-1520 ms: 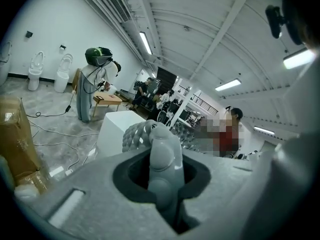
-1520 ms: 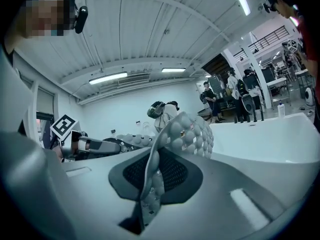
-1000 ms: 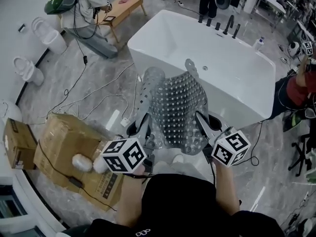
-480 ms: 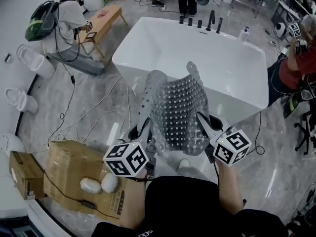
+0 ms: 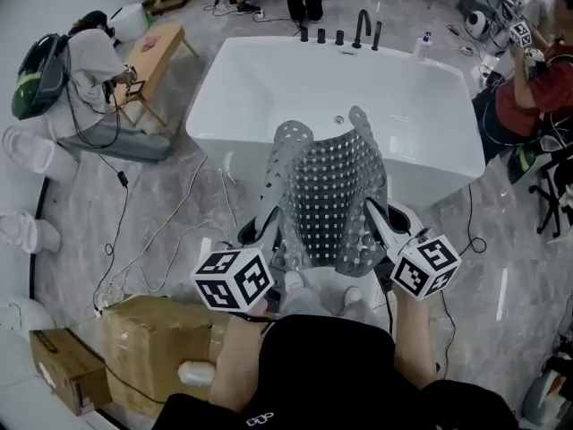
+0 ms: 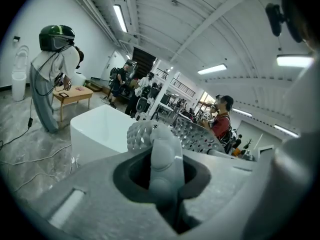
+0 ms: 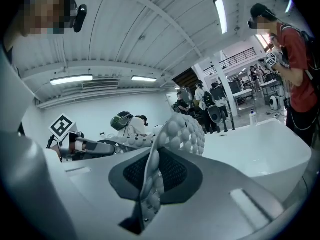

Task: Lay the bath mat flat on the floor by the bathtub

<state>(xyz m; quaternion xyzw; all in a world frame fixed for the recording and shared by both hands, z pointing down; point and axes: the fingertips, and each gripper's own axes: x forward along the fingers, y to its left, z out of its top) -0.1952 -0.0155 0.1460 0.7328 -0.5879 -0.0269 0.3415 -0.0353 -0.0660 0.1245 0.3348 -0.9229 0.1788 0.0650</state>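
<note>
A clear, bumpy bath mat point(image 5: 329, 195) hangs in the air in front of me, held up by both grippers over the near rim of the white bathtub point(image 5: 269, 79). My left gripper point(image 5: 266, 231) is shut on the mat's left edge, which curls over its jaws point(image 6: 159, 149). On the other side the right gripper point(image 5: 376, 224) is shut on the mat's right edge; the mat point(image 7: 172, 139) stands pinched between its jaws. The mat's far corners flop forward above the tub.
Grey marble floor point(image 5: 179, 204) lies by the tub with white cables point(image 5: 152, 240) on it. A cardboard box point(image 5: 152, 348) sits at lower left. A wooden bench point(image 5: 152, 56) and a person point(image 5: 94, 56) are at far left; another person point(image 5: 533, 88) stands at right.
The view has swung so the bathtub now lies squarely ahead. The mat stays gripped by both grippers and has shifted slightly right with them.
</note>
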